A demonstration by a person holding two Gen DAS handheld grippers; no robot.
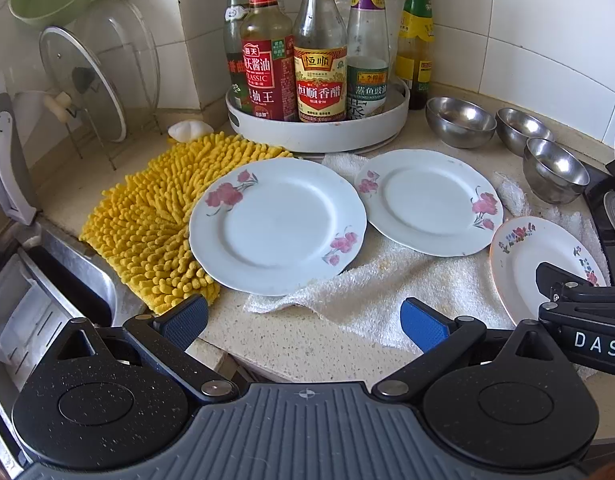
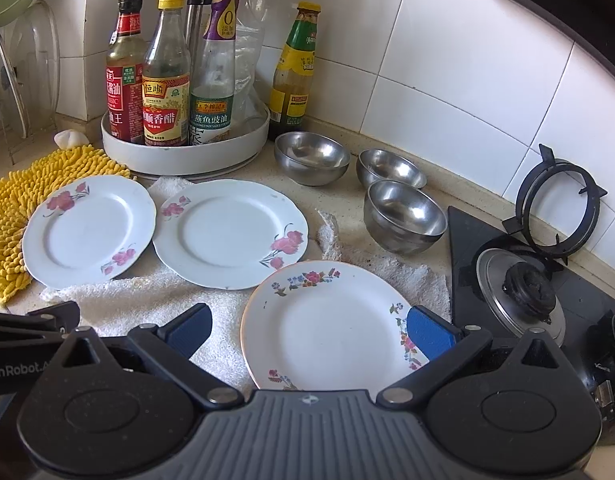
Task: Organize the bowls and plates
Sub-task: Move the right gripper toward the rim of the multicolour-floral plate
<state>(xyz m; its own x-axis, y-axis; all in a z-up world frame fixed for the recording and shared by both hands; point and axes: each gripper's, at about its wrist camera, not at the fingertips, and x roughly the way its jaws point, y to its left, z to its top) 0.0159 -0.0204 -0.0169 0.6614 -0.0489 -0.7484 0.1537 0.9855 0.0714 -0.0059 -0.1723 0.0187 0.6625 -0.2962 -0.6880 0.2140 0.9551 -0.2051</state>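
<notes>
Plates [image 2: 327,320] lie flat, faces up, in a row; both tools [image 1: 303,322] [image 2: 309,330] gape wide, empty.

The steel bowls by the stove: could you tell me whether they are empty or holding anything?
Empty. All three steel bowls stand upright and unstacked on the counter, and their shiny insides show only reflections.

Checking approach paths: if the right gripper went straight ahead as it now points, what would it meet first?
Probably the small plate: the open right gripper already straddles it, though its height above the plate is unclear.
</notes>
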